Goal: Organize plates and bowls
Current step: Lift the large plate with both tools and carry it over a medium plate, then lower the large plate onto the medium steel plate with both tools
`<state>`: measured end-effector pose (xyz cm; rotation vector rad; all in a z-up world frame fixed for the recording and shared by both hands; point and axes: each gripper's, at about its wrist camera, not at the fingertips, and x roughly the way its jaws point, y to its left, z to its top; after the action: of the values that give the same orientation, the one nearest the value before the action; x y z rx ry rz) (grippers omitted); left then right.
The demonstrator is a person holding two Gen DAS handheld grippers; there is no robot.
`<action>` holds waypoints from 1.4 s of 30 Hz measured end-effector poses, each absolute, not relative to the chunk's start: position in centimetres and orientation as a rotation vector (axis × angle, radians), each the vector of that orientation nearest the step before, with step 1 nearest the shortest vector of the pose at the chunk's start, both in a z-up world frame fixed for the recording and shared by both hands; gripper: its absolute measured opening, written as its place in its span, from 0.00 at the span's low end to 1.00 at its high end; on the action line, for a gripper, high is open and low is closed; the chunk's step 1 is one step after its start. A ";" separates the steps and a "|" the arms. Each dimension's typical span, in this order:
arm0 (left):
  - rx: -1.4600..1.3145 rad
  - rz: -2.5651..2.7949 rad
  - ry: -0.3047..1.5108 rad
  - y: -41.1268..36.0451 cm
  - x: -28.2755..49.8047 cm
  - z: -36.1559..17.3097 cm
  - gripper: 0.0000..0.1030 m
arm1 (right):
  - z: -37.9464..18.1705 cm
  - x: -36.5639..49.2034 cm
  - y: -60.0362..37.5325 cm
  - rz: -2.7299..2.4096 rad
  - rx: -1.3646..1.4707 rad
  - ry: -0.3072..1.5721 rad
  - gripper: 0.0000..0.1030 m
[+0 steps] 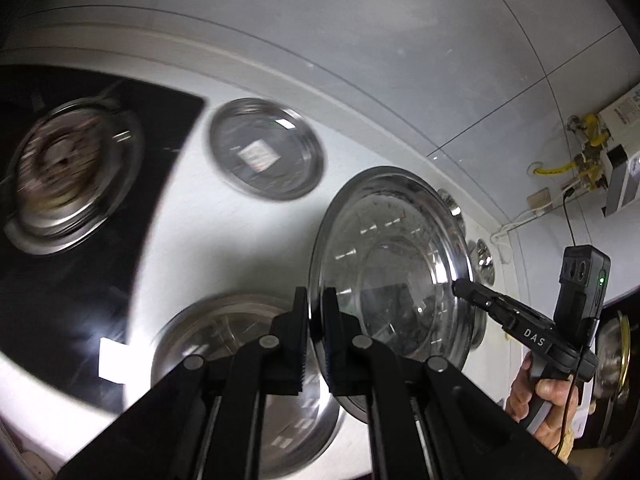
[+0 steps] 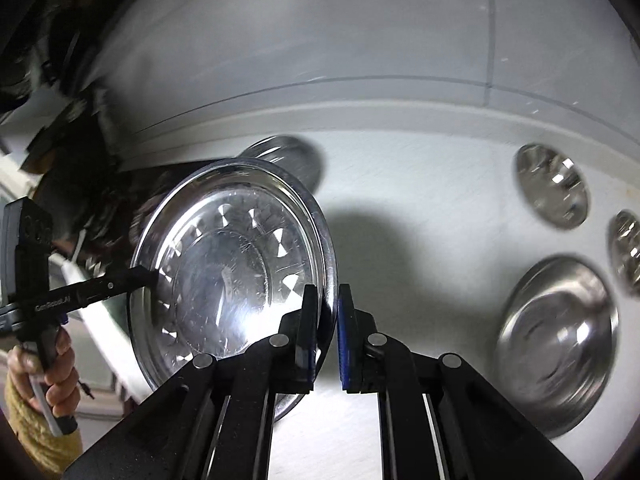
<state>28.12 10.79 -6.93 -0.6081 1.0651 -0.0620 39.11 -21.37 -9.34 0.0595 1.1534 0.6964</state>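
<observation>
Holding one steel plate point(image 1: 396, 264) clear above the tabletop point(image 1: 192, 248), you have both tongs clamped on its rim: left tongs point(image 1: 316, 332) on one edge, right tongs point(image 2: 329, 332) opposite. Its dish is empty. Another plate point(image 1: 266, 148) and three bowls point(image 2: 556, 344) lie empty on the tabletop. "DAS" reads on the right tool.

A: Identify the surface and wall.
B: White tabletop point(image 1: 248, 248), with grey wall tiles point(image 1: 400, 40) behind it.
A: Fixed appliances?
B: A black cooktop point(image 1: 100, 260) at left, carrying a round gas burner point(image 1: 68, 168) that is blurred.
A: Wall fittings?
B: At far right, yellow gas pipework point(image 1: 588, 140) beside a white wall-mounted unit point(image 1: 624, 112), with white cable point(image 1: 520, 220) below.
</observation>
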 end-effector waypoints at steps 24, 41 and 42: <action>-0.617 0.036 1.155 19.0 14.3 -12.0 0.06 | -14.2 25.3 -12.4 0.735 0.059 1.298 0.09; -0.596 0.003 1.197 17.6 18.6 -14.9 0.06 | -16.3 27.6 -14.6 0.647 0.142 1.307 0.09; -0.593 -0.004 1.199 17.2 19.0 -15.0 0.06 | -16.3 27.8 -15.0 0.638 0.147 1.305 0.09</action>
<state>19.02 17.23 -14.96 -0.5933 1.1988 -0.0045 27.81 -15.04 -16.31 0.1468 1.3048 0.6385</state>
